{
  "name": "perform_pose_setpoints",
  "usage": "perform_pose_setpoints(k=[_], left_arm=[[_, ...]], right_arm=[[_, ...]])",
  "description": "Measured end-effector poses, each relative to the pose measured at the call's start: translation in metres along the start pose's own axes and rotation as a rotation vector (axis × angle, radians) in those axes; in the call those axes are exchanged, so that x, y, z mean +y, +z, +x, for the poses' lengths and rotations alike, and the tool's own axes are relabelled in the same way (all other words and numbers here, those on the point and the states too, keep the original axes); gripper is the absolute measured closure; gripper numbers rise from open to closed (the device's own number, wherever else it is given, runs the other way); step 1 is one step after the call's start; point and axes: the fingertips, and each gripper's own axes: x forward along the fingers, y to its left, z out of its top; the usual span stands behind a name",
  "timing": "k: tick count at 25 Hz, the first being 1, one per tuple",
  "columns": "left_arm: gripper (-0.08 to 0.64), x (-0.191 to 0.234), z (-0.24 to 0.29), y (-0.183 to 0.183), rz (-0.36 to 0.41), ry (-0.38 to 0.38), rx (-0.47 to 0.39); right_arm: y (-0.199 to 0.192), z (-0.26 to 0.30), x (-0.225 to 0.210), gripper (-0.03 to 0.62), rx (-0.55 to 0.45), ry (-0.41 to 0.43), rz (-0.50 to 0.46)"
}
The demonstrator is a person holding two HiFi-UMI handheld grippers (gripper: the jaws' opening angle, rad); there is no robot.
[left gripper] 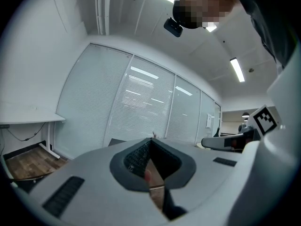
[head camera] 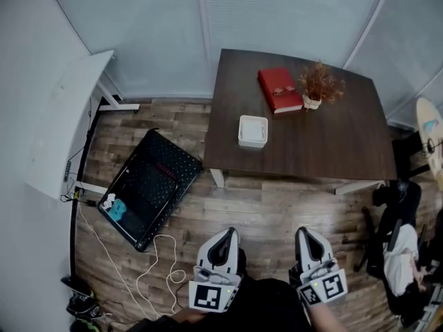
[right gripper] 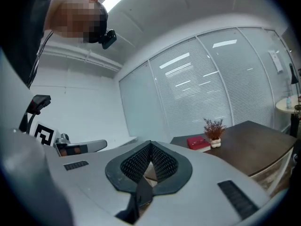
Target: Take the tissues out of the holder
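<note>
The white tissue holder (head camera: 252,131) stands near the front left of a dark brown table (head camera: 332,147), with white tissue showing in its open top. Both grippers are low in the head view, over the wooden floor and well short of the table. My left gripper (head camera: 228,232) has its jaws closed to a point with nothing between them; the left gripper view shows its pads meeting (left gripper: 151,141). The right gripper (head camera: 303,231) is likewise shut and empty, its mesh pads together in the right gripper view (right gripper: 150,144). Both point toward the table.
A red book (head camera: 279,89) and a small pot of dried plants (head camera: 317,85) sit at the back of the table. On the floor at left lie a black perforated case (head camera: 149,185) and a white cable (head camera: 163,268). A white desk (head camera: 69,123) stands far left; a seated person (head camera: 401,254) is at right.
</note>
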Motion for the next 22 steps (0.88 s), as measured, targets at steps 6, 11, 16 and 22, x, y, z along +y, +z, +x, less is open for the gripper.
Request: perform_pose_setpoints(k=[6,11,16,22], left_arm=[[0.563,0.01,0.035,0.014,-0.003,-0.035,-0.005],[0.563,0.019,0.052,0.015,0.008,-0.002,0.002],[0.564,0.039,0.075,0.027,-0.028,0.032,-0.001],[0.563,0.038,0.087,0.03,0.011,0.067,-0.014]], right_arm=[[0.006,0.035,0.002,0.586,-0.006,0.006,-0.032],[0.005,0.053,-0.009,0.587,0.017,0.047,0.011],[0.002,0.083,-0.027,0.586,0.062,0.1,0.009],[-0.019,0.14,-0.052,0.586,0.135,0.182,-0.004]])
